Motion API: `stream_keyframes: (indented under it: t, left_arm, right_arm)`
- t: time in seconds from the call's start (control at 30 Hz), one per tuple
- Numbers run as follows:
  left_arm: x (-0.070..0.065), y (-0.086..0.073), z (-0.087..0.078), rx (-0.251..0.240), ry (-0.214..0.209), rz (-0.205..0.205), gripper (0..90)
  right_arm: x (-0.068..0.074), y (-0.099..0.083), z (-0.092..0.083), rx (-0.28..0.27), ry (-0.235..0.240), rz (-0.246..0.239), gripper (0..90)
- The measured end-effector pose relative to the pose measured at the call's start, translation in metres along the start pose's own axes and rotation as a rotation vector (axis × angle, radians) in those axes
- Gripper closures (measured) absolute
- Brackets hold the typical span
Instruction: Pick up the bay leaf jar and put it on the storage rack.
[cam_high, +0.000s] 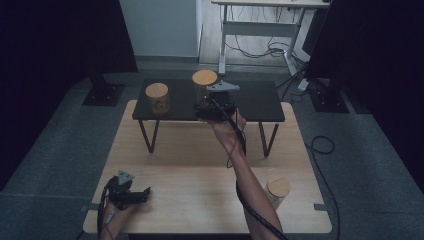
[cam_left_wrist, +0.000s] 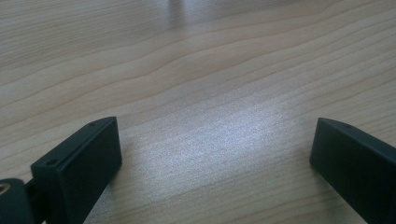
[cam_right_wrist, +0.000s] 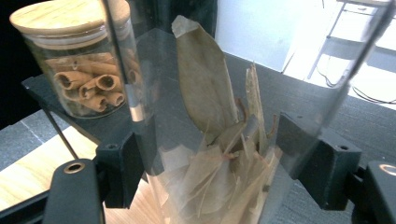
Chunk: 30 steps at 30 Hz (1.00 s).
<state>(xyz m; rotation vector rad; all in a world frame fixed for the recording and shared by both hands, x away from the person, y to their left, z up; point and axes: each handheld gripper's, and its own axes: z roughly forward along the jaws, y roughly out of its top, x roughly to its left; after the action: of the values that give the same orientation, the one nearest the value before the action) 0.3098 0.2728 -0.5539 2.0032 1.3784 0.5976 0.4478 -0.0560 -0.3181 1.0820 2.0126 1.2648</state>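
Cinnamon jar (cam_right_wrist: 77, 60) beside gripped leaf jar (cam_right_wrist: 224, 140), black shelf (cam_high: 260, 102)

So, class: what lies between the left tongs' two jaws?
Nothing: the left tongs stand open over bare wooden table, as the left gripper view shows.

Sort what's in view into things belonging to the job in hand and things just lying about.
In the job: right gripper, shut on the jar of dried leaves; black shelf.
Lying about: jar of cinnamon sticks; third cork-lidded jar; left gripper, open over the wooden table.
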Motion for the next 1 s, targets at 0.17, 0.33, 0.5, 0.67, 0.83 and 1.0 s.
stream_keyframes:
  t: [0.17, 0.33, 0.5, 0.67, 0.83, 1.0]
  left_arm:
    - [0.000, 0.000, 0.000, 0.001, 0.000, 0.001, 1.7]
    - [0.000, 0.000, 0.000, -0.001, -0.001, -0.002, 1.7]
    - [0.000, 0.000, 0.000, -0.003, -0.001, -0.002, 1.7]
    - [0.000, 0.000, 0.000, 0.000, -0.002, -0.001, 1.7]
    - [0.000, 0.000, 0.000, 0.000, -0.001, -0.002, 1.7]
    - [0.000, 0.000, 0.000, 0.000, -0.001, -0.001, 1.7]
  right_arm:
    - [-0.002, 0.002, 0.004, -0.003, -0.001, -0.004, 25.3]
    - [-0.004, 0.003, 0.008, -0.006, 0.001, -0.007, 25.3]
    - [-0.007, 0.004, 0.012, -0.011, 0.007, -0.005, 25.3]
    - [-0.009, 0.005, 0.016, -0.015, 0.008, 0.003, 25.3]
    - [-0.012, 0.004, 0.018, -0.023, 0.015, 0.020, 25.2]
    - [-0.013, 0.004, 0.018, -0.022, 0.021, 0.020, 25.0]
